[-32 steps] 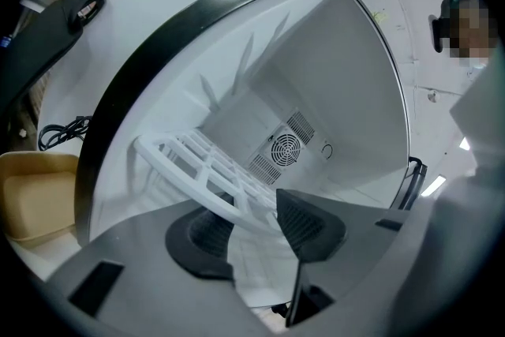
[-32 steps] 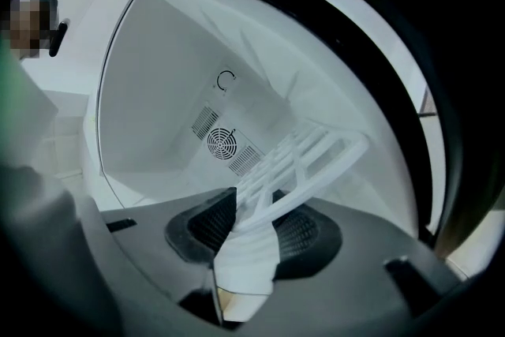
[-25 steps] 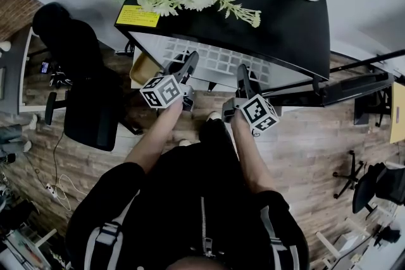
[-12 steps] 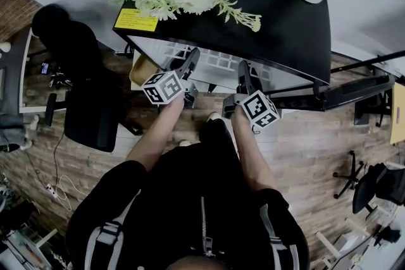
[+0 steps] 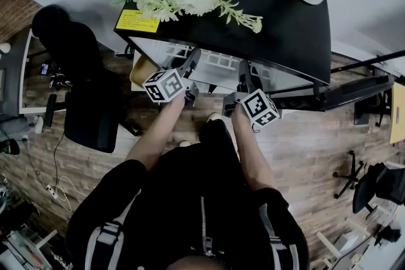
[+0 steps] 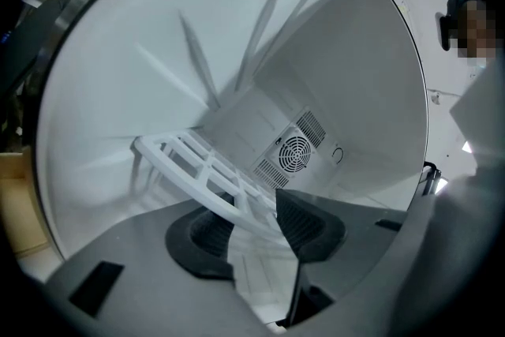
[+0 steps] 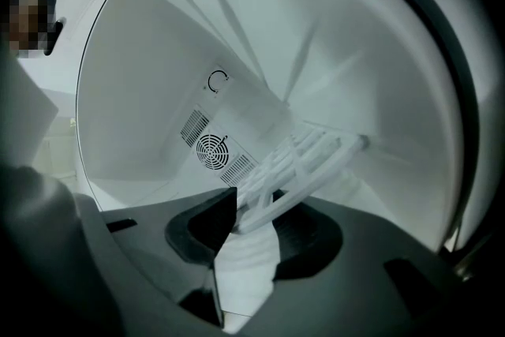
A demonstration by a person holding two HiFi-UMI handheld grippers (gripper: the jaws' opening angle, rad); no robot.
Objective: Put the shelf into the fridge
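Plainly the white grid shelf [image 5: 218, 61] is partway into the fridge [image 5: 278, 3]. In the head view it shows at upper middle, just under the black top, with its front edge at the mouth of the opening. Both gripper views look into the white compartment, where the shelf hangs above the floor and short of the back wall and its round fan vent [image 6: 296, 152].

The left gripper [image 6: 260, 226], at lower middle of its view, has its jaws set wide and closed on the shelf's front rail. The right gripper [image 7: 251, 229] holds the other front corner the same way, jaws wide but pressed on the rail.

The step in hand looks like the insertion itself, well begun but not finished. The next move probably calls for keeping both ends level and easing the shelf straight back. Its side edges must meet whatever supports the walls carry, which I cannot make out. Only then should the jaws let go.
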